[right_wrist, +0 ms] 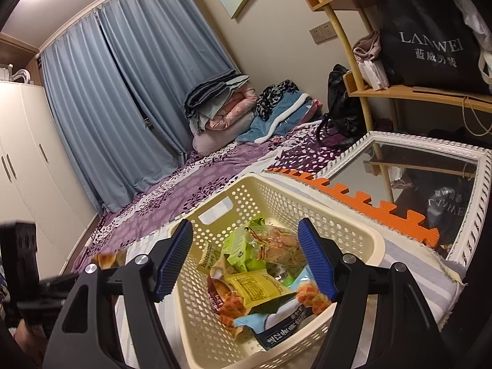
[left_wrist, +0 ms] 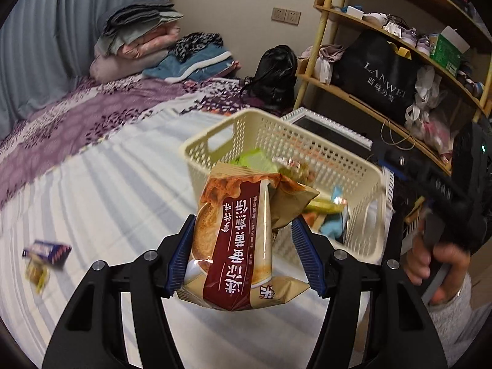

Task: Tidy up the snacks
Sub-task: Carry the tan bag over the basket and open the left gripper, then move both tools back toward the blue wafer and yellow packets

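Note:
My left gripper [left_wrist: 243, 230] is shut on a brown and red snack bag [left_wrist: 236, 240] and holds it above the bed, just in front of the cream perforated basket [left_wrist: 215, 141]. The basket holds several snack packs. In the right wrist view my right gripper [right_wrist: 246, 240] is open and empty, directly above the same basket [right_wrist: 353, 230], with green, yellow and blue snack packs [right_wrist: 255, 286] below its fingers. A blue snack bar [left_wrist: 49, 250] and a small yellow packet [left_wrist: 37, 273] lie on the bed at the left.
The basket sits on a striped bedsheet [left_wrist: 107, 200]. A white-framed mirror [right_wrist: 415, 178] and an orange foam mat [right_wrist: 369, 212] lie beside it. A wooden shelf [left_wrist: 369, 104] with a black bag stands at the right. Folded blankets [left_wrist: 138, 40] are stacked at the far end.

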A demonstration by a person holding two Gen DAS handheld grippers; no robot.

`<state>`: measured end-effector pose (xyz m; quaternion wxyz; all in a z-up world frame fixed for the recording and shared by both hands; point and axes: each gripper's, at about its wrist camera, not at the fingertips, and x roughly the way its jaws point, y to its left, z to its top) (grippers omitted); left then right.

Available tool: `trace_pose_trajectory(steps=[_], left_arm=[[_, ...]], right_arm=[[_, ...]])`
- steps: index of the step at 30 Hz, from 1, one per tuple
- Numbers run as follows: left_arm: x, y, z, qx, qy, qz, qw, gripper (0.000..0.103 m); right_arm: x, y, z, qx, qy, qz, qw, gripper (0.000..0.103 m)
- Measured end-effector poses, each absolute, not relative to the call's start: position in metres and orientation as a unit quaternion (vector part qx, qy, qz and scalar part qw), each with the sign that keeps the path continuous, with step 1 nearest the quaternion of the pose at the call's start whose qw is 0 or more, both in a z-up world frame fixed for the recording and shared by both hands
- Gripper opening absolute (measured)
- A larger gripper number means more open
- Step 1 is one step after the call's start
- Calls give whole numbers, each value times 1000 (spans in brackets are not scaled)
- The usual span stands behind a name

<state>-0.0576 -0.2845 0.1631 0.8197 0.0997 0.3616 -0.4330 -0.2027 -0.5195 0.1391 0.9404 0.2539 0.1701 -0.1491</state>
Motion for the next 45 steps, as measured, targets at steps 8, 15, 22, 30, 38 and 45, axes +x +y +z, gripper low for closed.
trace_pose_trajectory(steps=[8,15,22,30,38,45], left_arm=[[-19,-345,165,78,372,-451,808,64],[5,-379,148,73,391,-439,806,98],[22,-366,137,55,404,-409,817,100],[25,-347,140,51,397,-396,826,100],[25,-322,143,44,389,-385,836,100],[30,-288,145,23,390,-366,844,100]], right_arm=[[-207,-537,127,265,177,-164,934,71],[-207,-546,115,278,183,-171,927,71],[-203,-550,112,280,185,-175,926,71],[-197,-537,119,270,184,-165,931,71],[-192,-521,133,249,180,-159,938,71],[-182,-498,144,231,182,-140,945,71]])
